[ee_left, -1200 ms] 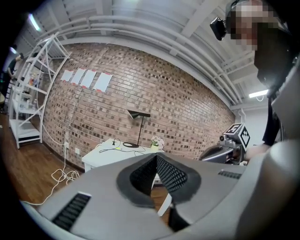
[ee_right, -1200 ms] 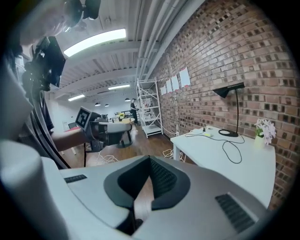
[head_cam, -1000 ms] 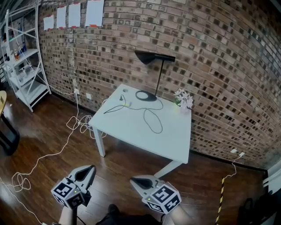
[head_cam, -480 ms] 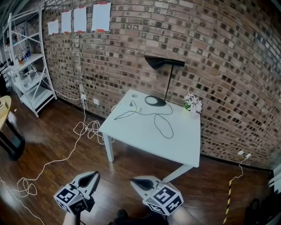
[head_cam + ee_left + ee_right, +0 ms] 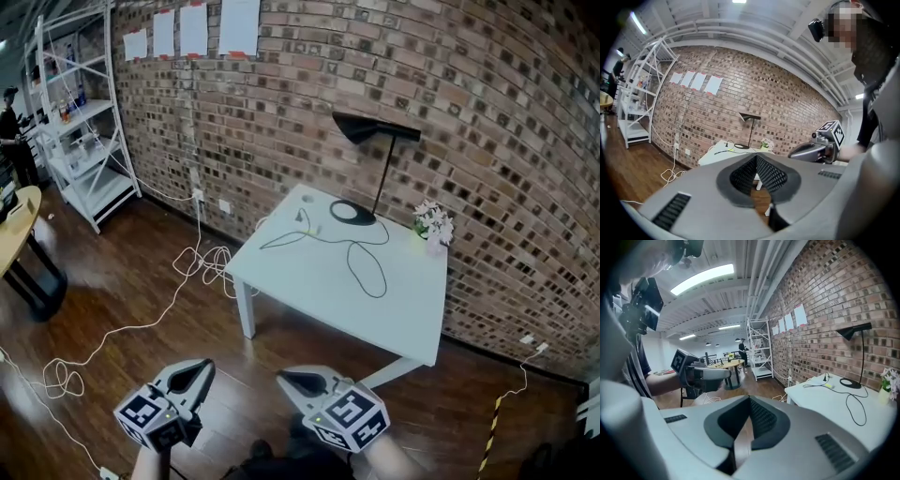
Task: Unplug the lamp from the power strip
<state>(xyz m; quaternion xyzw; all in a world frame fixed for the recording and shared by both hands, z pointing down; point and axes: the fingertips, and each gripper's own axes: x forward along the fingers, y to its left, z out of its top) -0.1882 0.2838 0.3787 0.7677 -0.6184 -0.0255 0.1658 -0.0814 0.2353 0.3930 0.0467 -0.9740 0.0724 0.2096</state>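
A black desk lamp (image 5: 373, 131) stands with its round base (image 5: 352, 212) at the back of a white table (image 5: 319, 281). Its black cord (image 5: 364, 262) loops over the tabletop toward a small plug and a yellowish piece (image 5: 307, 223) near the far left corner, too small to make out. Both grippers hang low over the wooden floor, well short of the table. My left gripper (image 5: 201, 365) is shut with nothing held, and so is my right gripper (image 5: 284, 378). The lamp (image 5: 750, 117) shows far off in the left gripper view, and the lamp (image 5: 855, 329) also shows in the right gripper view.
A brick wall runs behind the table. A small flower pot (image 5: 433, 225) sits at the table's back right. White cables (image 5: 141, 319) trail over the floor at left. A white shelf rack (image 5: 84, 141) and a round wooden table (image 5: 19, 216) stand farther left.
In the head view the table and lamp have drifted right and down and look a little nearer. Both grippers stay low and shut.
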